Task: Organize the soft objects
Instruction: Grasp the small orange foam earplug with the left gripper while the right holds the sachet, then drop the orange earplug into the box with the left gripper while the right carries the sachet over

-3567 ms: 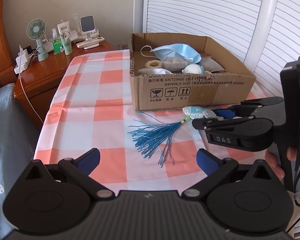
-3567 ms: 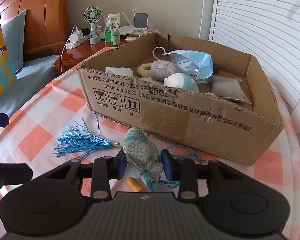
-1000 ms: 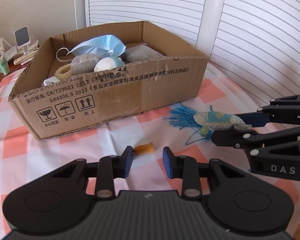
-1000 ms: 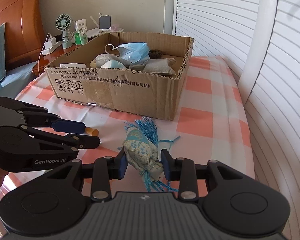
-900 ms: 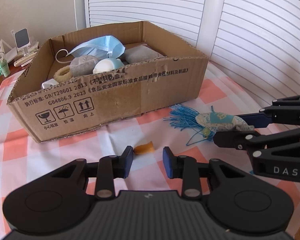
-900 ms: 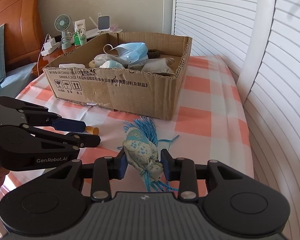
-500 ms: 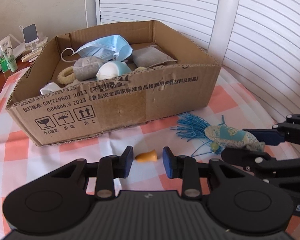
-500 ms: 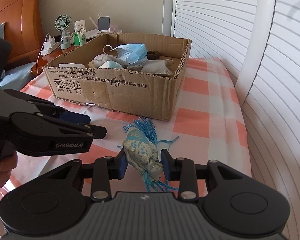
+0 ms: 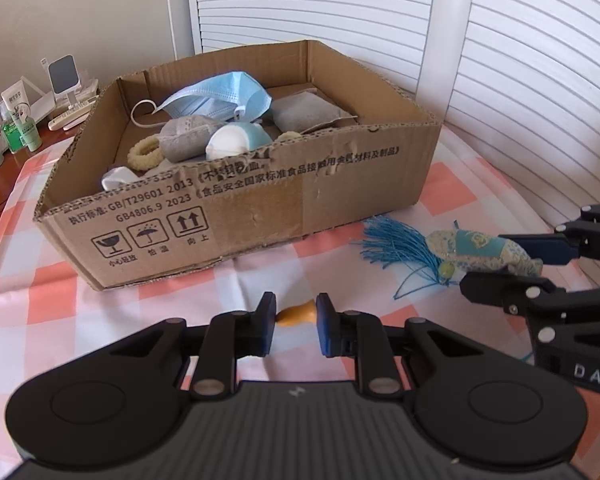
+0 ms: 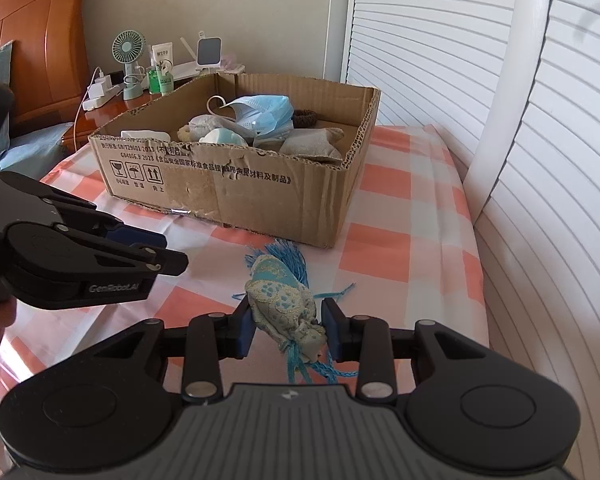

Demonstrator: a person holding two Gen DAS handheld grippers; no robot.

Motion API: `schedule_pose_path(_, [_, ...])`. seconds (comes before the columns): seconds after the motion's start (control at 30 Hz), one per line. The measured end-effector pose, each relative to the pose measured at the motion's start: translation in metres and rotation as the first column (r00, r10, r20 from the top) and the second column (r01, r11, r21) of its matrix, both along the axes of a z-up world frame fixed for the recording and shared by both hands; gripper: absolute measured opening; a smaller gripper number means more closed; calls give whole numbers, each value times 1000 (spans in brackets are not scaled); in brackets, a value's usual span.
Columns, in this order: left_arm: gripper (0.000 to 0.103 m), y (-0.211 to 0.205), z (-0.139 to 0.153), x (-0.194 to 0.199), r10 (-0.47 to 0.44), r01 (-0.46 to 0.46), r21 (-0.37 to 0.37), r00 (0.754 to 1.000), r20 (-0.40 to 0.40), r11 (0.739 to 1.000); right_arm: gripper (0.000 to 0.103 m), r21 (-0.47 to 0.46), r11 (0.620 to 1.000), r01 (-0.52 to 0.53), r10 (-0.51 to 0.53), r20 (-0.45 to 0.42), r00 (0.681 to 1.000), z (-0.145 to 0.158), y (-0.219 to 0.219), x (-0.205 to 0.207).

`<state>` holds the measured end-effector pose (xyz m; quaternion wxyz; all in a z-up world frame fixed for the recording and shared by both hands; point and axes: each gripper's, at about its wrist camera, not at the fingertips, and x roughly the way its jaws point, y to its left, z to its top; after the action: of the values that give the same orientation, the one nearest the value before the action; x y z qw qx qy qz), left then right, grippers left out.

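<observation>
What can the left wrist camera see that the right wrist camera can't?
Only the left wrist view shows the little orange earplug on the checked cloth, sitting between the left gripper's blue pads; I cannot tell if they touch it. Only the right wrist view shows the wooden headboard and the dark hair tie in the box. Both show the cardboard box with the blue face mask inside, and the right gripper shut on the patterned sachet with its blue tassel.
</observation>
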<state>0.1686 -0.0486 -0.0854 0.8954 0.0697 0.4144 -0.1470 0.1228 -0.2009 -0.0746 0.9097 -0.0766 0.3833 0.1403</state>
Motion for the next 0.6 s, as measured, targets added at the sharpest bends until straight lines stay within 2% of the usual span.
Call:
schedule_pose_path(0.17, [20,10,16,-15,-65,65,3,998,12,998,40,-8,1000,-18,18,18,1000,9,2,-7])
schedule_pose_path(0.33, [20,23,38,-30,-134,134,-26,991,25,991,40,-6,999,-45,45,43,998,22,5,-13])
schedule_pose_path(0.6, [20,37,81,-24,-150,154,-27,982,115,988,40,20,996,-83,80,107,991,56,5,-15])
